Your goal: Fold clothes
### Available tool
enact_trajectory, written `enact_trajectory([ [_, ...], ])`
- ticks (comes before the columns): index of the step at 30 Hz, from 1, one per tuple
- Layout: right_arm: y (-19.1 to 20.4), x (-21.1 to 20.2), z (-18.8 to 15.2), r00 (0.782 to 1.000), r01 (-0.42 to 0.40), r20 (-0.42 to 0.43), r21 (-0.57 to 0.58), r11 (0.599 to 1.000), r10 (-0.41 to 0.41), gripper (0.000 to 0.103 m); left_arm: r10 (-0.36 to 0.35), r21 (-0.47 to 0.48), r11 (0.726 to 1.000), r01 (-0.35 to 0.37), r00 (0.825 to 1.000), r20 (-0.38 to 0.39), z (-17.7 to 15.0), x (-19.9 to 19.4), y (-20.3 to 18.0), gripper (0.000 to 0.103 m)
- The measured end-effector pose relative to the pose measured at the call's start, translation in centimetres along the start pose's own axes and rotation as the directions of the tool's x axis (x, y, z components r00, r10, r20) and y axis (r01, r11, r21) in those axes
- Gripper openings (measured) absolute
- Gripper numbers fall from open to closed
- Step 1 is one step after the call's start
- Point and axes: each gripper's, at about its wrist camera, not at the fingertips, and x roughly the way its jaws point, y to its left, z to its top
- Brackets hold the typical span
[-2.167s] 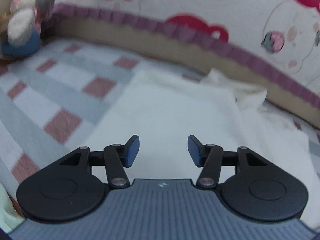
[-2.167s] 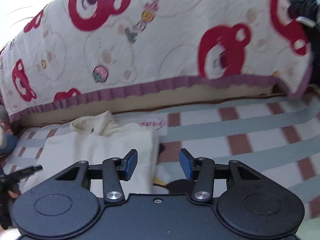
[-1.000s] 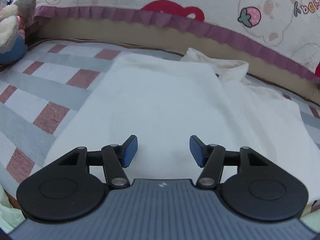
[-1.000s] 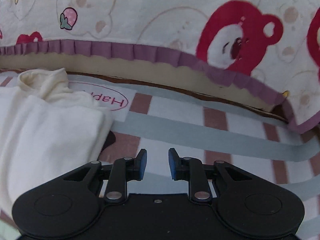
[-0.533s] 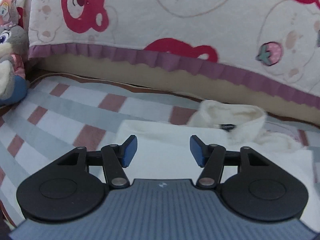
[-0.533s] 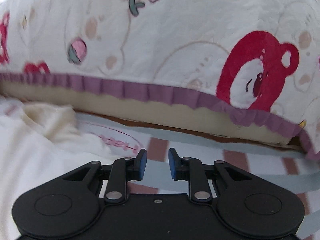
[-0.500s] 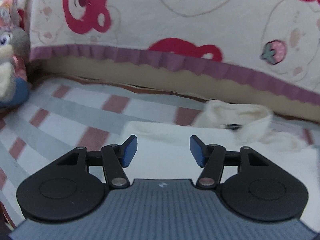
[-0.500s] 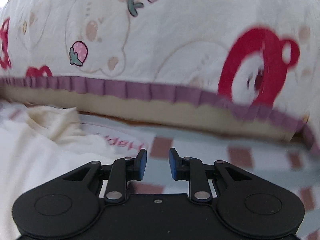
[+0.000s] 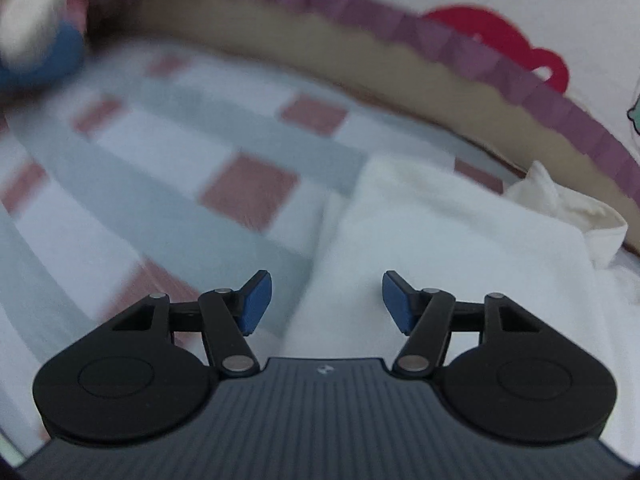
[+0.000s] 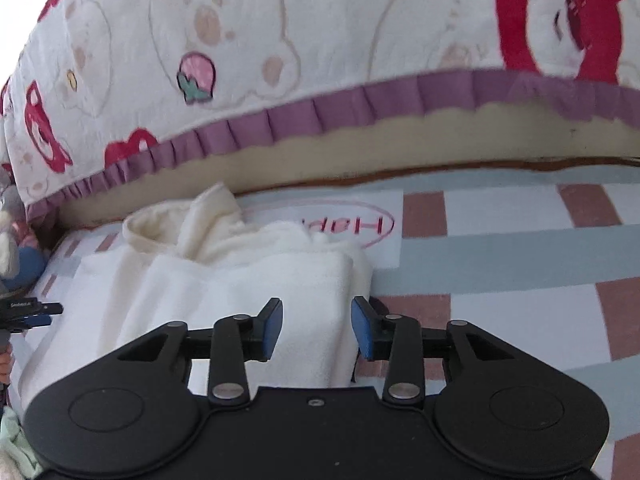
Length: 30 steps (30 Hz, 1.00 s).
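A cream fleece garment (image 9: 460,248) lies partly folded on the checked bed cover (image 9: 168,168), its collar (image 9: 568,208) towards the quilt. My left gripper (image 9: 326,300) is open and empty, above the garment's near left edge. In the right wrist view the same garment (image 10: 248,284) lies flat with its collar (image 10: 176,224) at the back. My right gripper (image 10: 316,328) is open and empty, above the garment's right folded edge. The left gripper's tip (image 10: 36,310) shows at the far left of that view.
A bear-print quilt with a purple frill (image 10: 320,116) hangs along the back over a beige mattress side (image 9: 320,52). A plush toy (image 9: 36,40) sits at the back left. A pale green cloth (image 10: 12,436) lies at the near left corner.
My left gripper has swung left and down, now over the garment's left edge. My right gripper has opened wider and moved left over the garment's right edge.
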Motion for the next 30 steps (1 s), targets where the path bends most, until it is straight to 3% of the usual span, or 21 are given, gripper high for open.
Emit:
enact_trajectory([
  [3, -1.6, 0.9, -0.6, 1.0, -0.01, 0.011, 0.093, 0.996, 0.009, 0.049, -0.055, -0.106, 0.993, 0.053, 0.998, -0.012, 0.6, 0.7, 0.9, 0.061],
  [5, -2.6, 1.5, -1.0, 0.998, -0.058, 0.023, 0.164, 0.985, 0.055, 0.049, -0.034, -0.081, 0.996, 0.035, 0.999, 0.015, 0.7, 0.2, 0.5, 0.061],
  [7, -2.9, 2.2, -1.2, 0.996, -0.085, 0.035, 0.186, 0.979, 0.08, 0.049, 0.027, -0.034, 0.999, -0.026, 0.999, 0.043, 0.5, 0.0, -0.1, 0.064],
  [9, -3.2, 3.1, -1.3, 0.997, -0.074, 0.036, 0.204, 0.976, 0.068, 0.052, 0.073, 0.008, 0.997, -0.074, 0.996, 0.057, 0.2, 0.1, -0.7, 0.064],
  [12, -3.8, 4.5, -1.4, 0.997, -0.077, 0.043, 0.253, 0.964, 0.068, 0.057, 0.044, -0.003, 0.999, -0.044, 0.998, 0.054, 0.3, 0.1, -0.6, 0.064],
  [14, -3.3, 4.4, -1.2, 0.99, -0.133, 0.083, 0.224, 0.965, 0.117, 0.017, 0.012, -0.012, 1.0, -0.011, 0.999, 0.045, 0.6, 0.4, -0.4, 0.064],
  [15, -2.4, 3.9, -0.9, 0.985, -0.153, 0.104, 0.17, 0.974, 0.137, 0.007, 0.006, -0.008, 1.0, -0.006, 0.999, 0.044, 0.6, 0.4, -0.4, 0.064],
  [19, 1.1, 0.6, 0.3, 0.976, -0.135, 0.171, -0.011, 0.991, 0.135, 0.007, -0.006, -0.002, 1.0, 0.006, 0.999, 0.04, 0.7, 0.5, -0.4, 0.064],
  [23, 1.9, -0.4, 1.8, 0.981, -0.104, 0.152, -0.105, 0.989, 0.12, 0.007, -0.019, -0.043, 0.999, 0.02, 0.999, 0.029, 0.9, 0.8, -0.2, 0.064],
  [27, 1.5, 0.2, 1.9, 0.987, -0.069, 0.141, -0.074, 0.995, 0.079, 0.007, 0.0, -0.001, 1.0, 0.0, 0.999, 0.046, 1.3, 0.9, -0.9, 0.068],
  [30, 1.2, 0.6, 1.5, 0.987, -0.081, 0.137, -0.04, 0.996, 0.085, 0.007, 0.024, 0.114, 0.993, -0.028, 0.999, 0.033, 2.2, 2.2, -2.3, 0.085],
])
